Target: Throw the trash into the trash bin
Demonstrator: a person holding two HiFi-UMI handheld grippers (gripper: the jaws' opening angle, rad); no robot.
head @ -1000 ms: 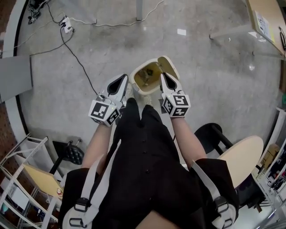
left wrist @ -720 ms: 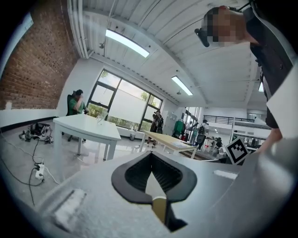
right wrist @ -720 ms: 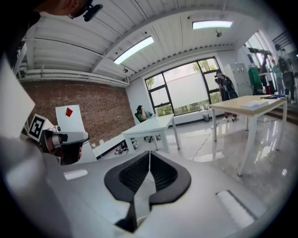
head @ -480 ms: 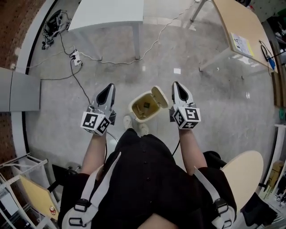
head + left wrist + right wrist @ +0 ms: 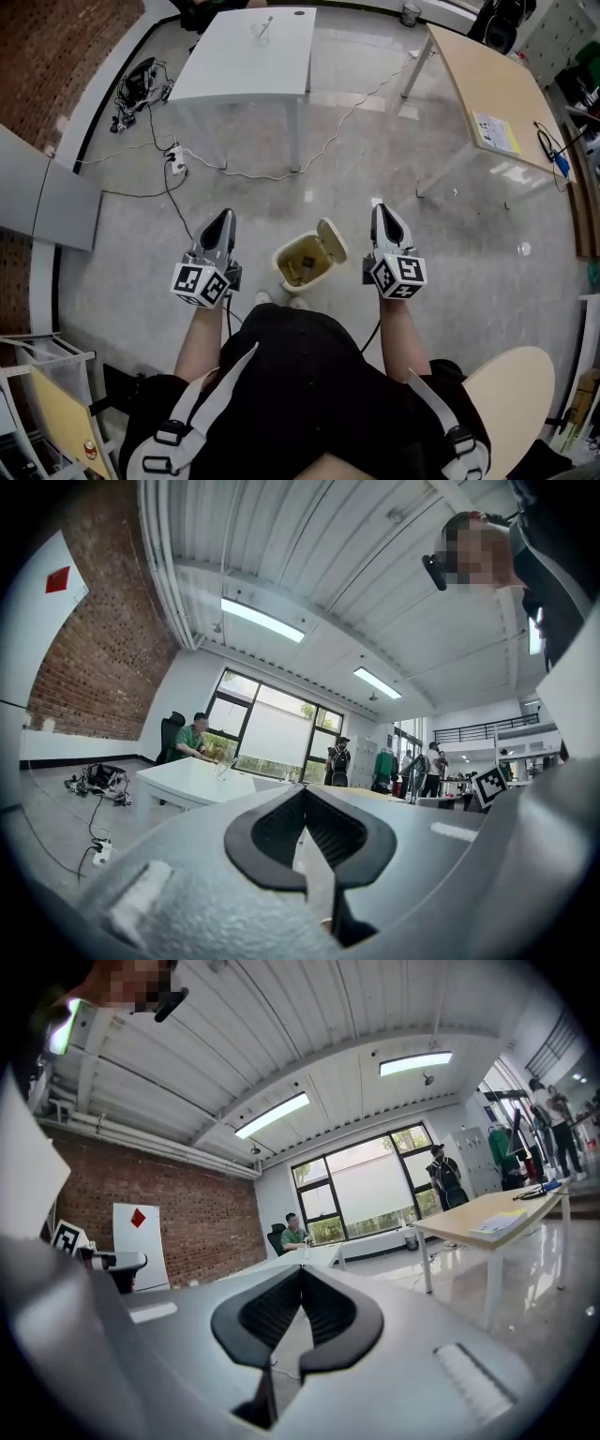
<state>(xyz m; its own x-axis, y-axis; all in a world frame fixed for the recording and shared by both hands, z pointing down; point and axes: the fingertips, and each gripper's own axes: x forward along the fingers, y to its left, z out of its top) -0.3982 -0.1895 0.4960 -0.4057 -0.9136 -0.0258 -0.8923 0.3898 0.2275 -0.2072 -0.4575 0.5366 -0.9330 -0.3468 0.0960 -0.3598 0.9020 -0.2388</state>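
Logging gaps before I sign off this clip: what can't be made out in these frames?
- Contents of the trash bin: head view, too small; only dark specks.
- Bin itself: outside both gripper views, which look across the room.
- Object on the white table: head view, too small.
- Sheet on the wooden desk: print too small.

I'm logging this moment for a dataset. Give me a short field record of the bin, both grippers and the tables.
trash bin: on the floor by the person's feet, lid open
left gripper: shut, empty, left of the bin
right gripper: shut, empty, right of the bin
tables: white table and wooden table beyond the bin
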